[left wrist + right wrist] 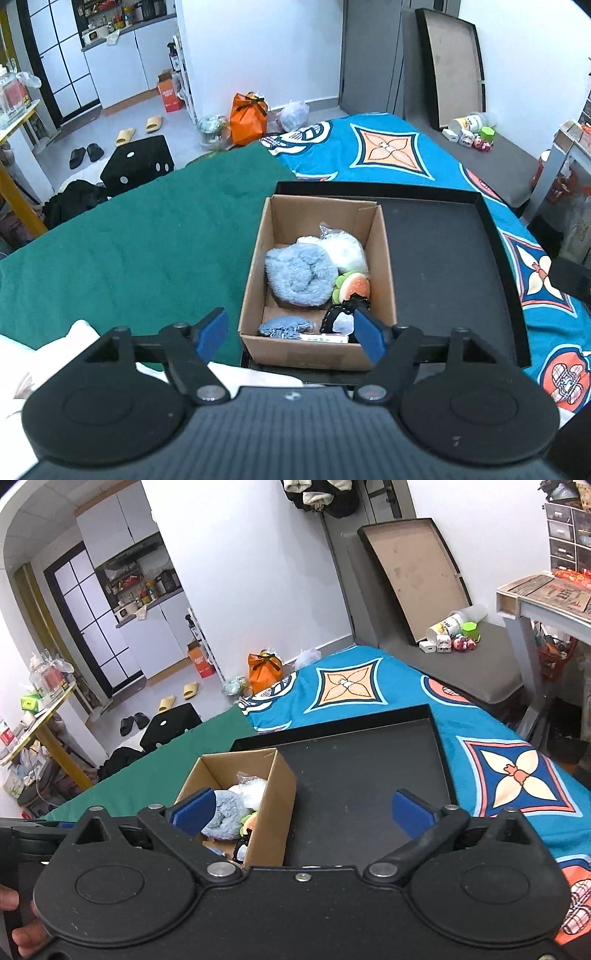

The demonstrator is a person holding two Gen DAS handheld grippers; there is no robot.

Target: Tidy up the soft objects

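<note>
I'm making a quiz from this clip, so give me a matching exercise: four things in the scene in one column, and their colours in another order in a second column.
Things:
1. fluffy towel in the cardboard box
2. tray under the box
3. blanket left of the box
4. bag on the floor

Colours:
A. orange
B. green
C. light blue
D. black

Pairs: 1-C, 2-D, 3-B, 4-A

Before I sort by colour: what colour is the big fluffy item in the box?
Light blue fluffy item, clearest in the left wrist view.
</note>
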